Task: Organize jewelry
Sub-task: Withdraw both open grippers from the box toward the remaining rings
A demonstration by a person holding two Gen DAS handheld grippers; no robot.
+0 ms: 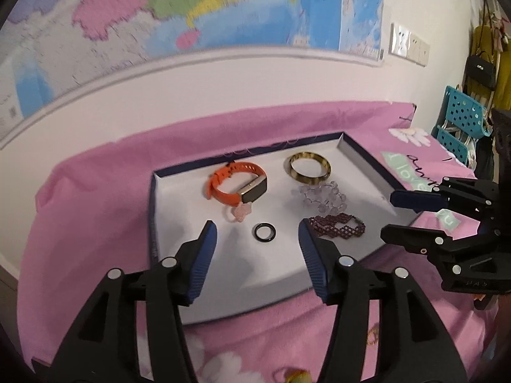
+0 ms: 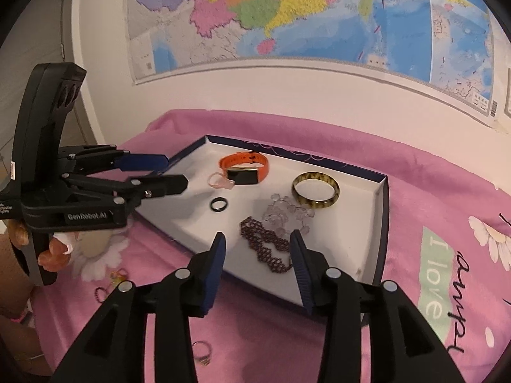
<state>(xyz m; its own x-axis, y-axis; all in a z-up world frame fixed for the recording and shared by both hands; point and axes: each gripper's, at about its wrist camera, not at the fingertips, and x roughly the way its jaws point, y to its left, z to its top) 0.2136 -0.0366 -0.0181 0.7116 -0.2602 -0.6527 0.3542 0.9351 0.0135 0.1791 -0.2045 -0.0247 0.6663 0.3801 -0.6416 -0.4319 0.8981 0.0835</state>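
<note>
My left gripper [image 1: 258,245] is nearest the lens: jaws apart, nothing between the pads, black ring [image 1: 263,231] on the tray floor seen through the gap. Right gripper [image 2: 258,249] same story: jaws apart, empty, hanging over the near end of the dark beaded bracelet [image 2: 266,246].

Jewelry is mostly in the white tray [image 2: 381,223] w/ dark blue walls, on a pink cloth [image 2: 431,191].
- Beaded bracelet: light, floppy mesh, will sag and fold. My guess: pinch across the narrow width, near mid-length.
- Black ring: tiny, hard, prob. slick. Lies flat, so pads would have to nip the rim edge-on; likely to skate.
- Clear bead strand [image 2: 289,214]: loose, tangly, just beside the beaded bracelet, may be touching it. Could drag along w/ it.
- Tortoise bangle [image 2: 316,194]: rigid, smooth, maybe brittle. Grip one wall of the hoop.
- Orange watch [image 2: 244,169]: stiff face, bendy strap; strap is the easy hold.
- Pink flower ring [image 2: 220,182]: small, light, touching the watch or v. close, can't tell.

Outside the tray, on the cloth: a few small pieces near the bottom edge, e.g. a gold ring [image 2: 202,352] and a dark bead chain [image 2: 101,293]. Blurry and half cut off by my own fingers, type unclear. Tray's near corner is hidden behind the left fingers in left wrist view. A person's hand [image 2: 56,249] holding the left gripper is only partly in view.
</note>
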